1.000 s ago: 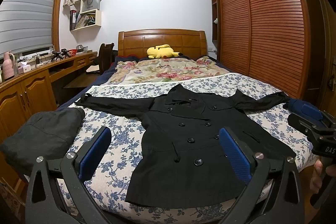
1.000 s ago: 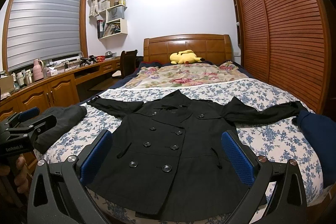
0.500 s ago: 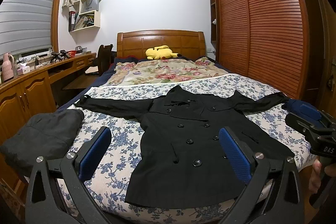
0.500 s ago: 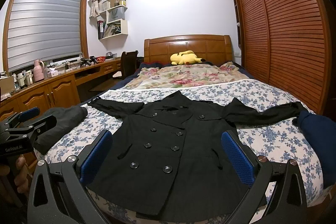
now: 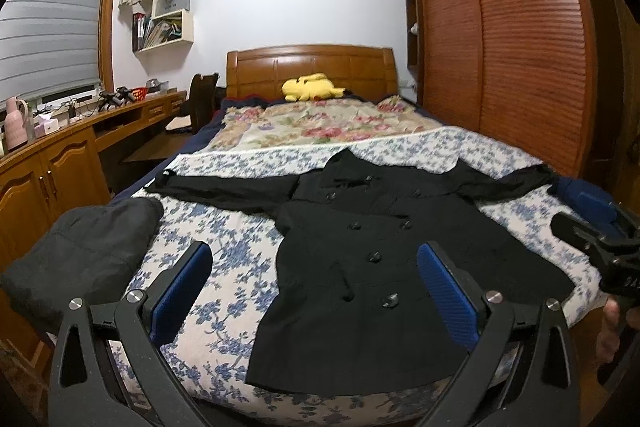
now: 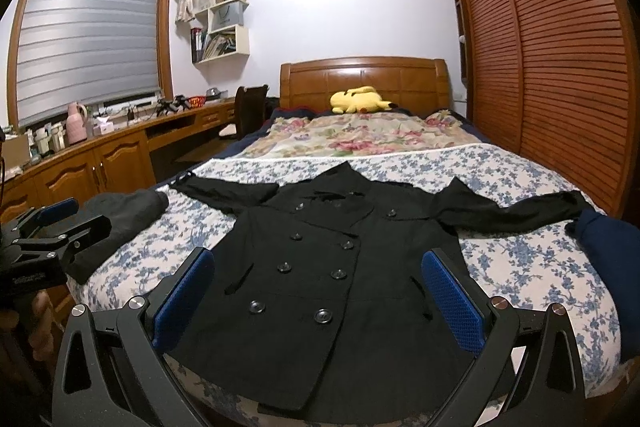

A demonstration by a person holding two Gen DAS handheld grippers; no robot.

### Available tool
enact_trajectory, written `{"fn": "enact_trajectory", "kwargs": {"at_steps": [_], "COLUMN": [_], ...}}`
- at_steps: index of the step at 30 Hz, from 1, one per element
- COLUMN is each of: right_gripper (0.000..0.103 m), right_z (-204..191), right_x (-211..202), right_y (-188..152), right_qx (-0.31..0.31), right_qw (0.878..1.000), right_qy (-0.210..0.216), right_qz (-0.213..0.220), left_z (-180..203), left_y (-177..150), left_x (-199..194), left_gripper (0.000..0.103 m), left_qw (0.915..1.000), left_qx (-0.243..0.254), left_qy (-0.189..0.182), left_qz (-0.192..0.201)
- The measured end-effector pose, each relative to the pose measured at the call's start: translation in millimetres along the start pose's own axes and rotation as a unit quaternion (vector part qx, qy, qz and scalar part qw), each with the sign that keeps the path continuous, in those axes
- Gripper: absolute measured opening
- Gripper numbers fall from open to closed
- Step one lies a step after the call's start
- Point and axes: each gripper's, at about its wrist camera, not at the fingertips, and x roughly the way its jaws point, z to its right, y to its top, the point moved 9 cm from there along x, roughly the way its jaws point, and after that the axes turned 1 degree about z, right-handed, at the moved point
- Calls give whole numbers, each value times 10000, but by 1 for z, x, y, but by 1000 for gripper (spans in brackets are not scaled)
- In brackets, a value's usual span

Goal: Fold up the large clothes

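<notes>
Left wrist: a black coat (image 5: 372, 267) lies buttoned, sleeves spread, at the floral bed's (image 5: 224, 267) foot; the left gripper (image 5: 312, 283) gapes empty. Right wrist: the right gripper (image 6: 316, 287) hovers wide, empty, before wooden wardrobes (image 6: 560, 59).

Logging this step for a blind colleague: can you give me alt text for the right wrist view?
A black double-breasted coat lies flat, buttoned, sleeves spread, on a floral bedspread, framed by the open right gripper above its hem. A dark grey garment lies left, a navy one right.
</notes>
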Motion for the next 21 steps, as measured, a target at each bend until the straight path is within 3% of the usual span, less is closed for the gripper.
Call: {"fn": "enact_trajectory", "kwargs": {"at_steps": [13,21], "right_gripper": [103,103], "right_z": [4,8], "right_x": [54,89], "right_y": [-5,-9], "right_qx": [-28,-100], "right_qw": [9993,9986], "right_qy": [110,78], "right_qz": [-369,-511], "left_z": [-42,-65], "left_y": [-36,-41], "left_x": [58,100], "left_gripper": [103,103], "left_qw": [9979,9958], "left_qx": [80,177], "left_qy": [275,178], "left_qz": [-583,-877]}}
